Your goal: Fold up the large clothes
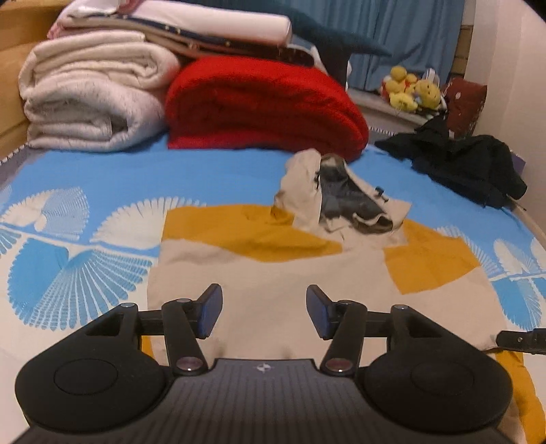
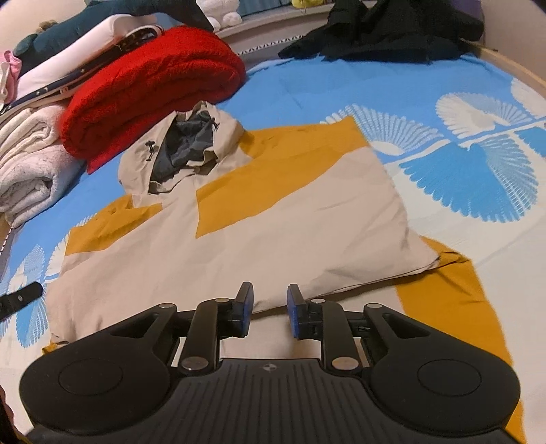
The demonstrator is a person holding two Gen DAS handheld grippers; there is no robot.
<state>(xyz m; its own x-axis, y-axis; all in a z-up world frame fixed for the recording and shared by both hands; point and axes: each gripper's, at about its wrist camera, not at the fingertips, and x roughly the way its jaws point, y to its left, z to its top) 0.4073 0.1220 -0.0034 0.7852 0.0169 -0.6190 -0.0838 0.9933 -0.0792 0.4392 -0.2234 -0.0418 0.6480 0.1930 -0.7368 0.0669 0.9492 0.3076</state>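
Lay flat on the blue bedspread (image 2: 341,85): jacket (image 2: 273,218), beige with mustard panels, hood (image 2: 184,143) toward the red blanket (image 2: 153,85). Hovered above its near hem: left gripper (image 1: 264,312), fingers wide apart, nothing between. Hung over the near edge: right gripper (image 2: 270,309), fingers a narrow gap apart, clamped on nothing. Heaped at the far corner, well apart from the jacket: black clothes (image 2: 392,30). Stacked beside the blanket: white quilt (image 1: 88,99).

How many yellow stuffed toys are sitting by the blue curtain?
3 at least: one on top, one lower front, one to the right. More may hide behind them.
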